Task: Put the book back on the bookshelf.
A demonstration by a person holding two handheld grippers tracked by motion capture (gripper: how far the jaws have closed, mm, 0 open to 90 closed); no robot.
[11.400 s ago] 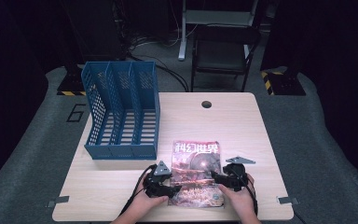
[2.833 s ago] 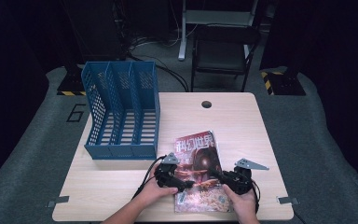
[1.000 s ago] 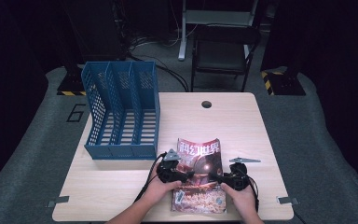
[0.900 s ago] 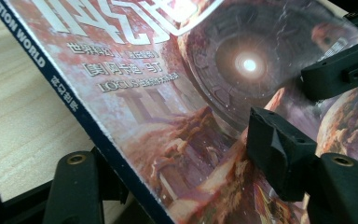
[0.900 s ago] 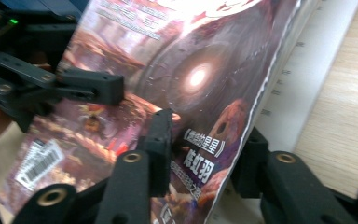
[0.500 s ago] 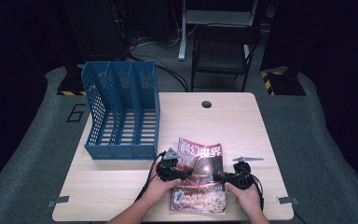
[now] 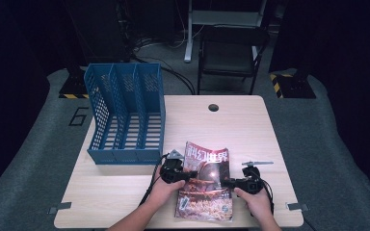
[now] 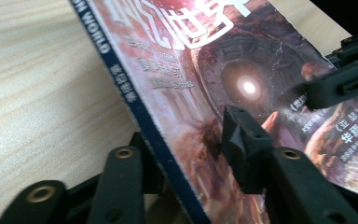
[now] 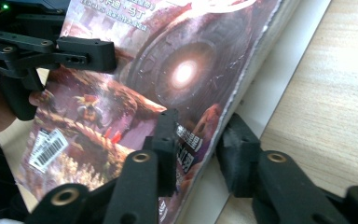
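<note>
Two claws grip one magazine [image 7: 207,185] at the near edge of the bench [image 7: 250,125], one on each long side. The left claw [image 7: 180,177] has just been closing and now pinches the spine edge, one jaw on the cover and the other beneath, as the left gripper view shows [image 8: 193,154]. The right claw [image 7: 231,183] has likewise been closing and clamps the open page edge, upper jaw on the cover, lower jaw under the pages [image 9: 198,149]. The magazine sits between the person's hands, its spine side lifted off the wood in the left gripper view.

It looks light but floppy: a thin glossy cover that could slide between the pads, and loose pages on the right side that may fan or sag if held only at one point. The spine is the stiffest line, so the left hold seems the surer one; the right should bite well in over the whole page block.

Farther back on the left stands a blue file rack [image 7: 125,115] with three upright compartments, well apart from the magazine. Near the far edge there is a round cable hole [image 7: 213,107].
</note>
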